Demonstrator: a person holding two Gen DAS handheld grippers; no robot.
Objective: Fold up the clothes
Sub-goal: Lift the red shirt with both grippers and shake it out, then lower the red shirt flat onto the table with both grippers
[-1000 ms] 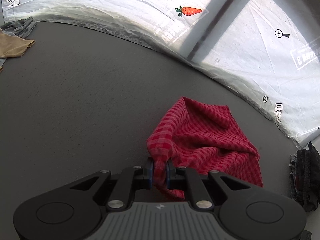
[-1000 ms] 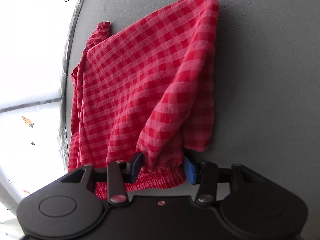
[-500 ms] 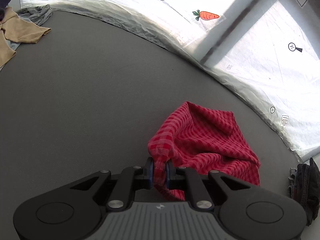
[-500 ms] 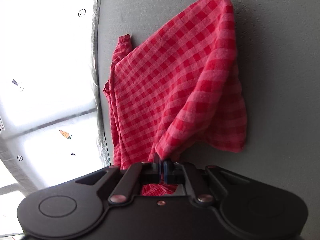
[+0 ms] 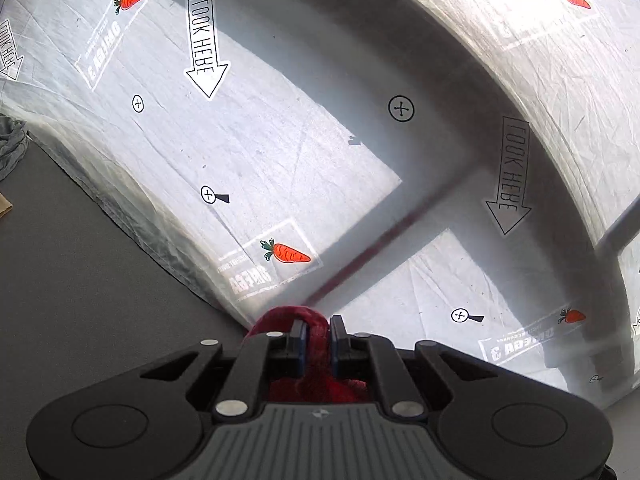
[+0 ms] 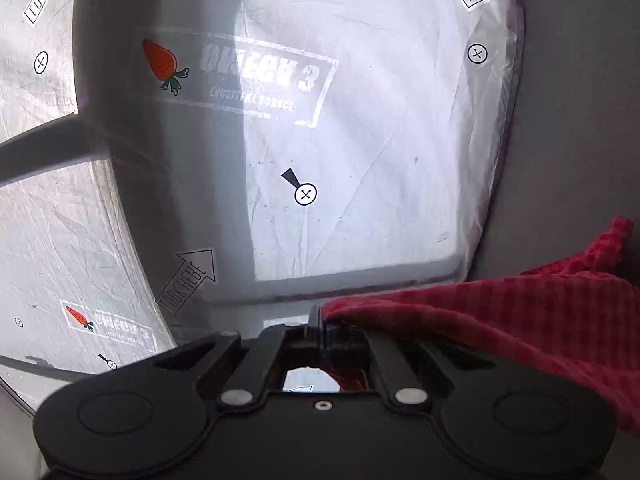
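Observation:
A red checked garment (image 6: 500,312) is held up off the grey table by both grippers. My left gripper (image 5: 318,330) is shut on a bunched red fold (image 5: 316,318) that bulges between and above its blue pads; the rest hangs out of sight below. My right gripper (image 6: 322,320) is shut on a thin edge of the same cloth, which stretches away to the right and drapes over the gripper's right side. Both grippers point toward the white printed sheet rather than at the table.
A white plastic sheet (image 5: 280,152) with carrot pictures, arrows and cross marks fills most of both views. The grey table surface (image 5: 80,280) shows at lower left. A grey garment (image 5: 10,146) lies at the far left edge of the table.
The right gripper closed on the garment's edge. Both grippers then rose and tilted up, lifting the red cloth off the table, so the views now show the printed sheet instead of the tabletop.

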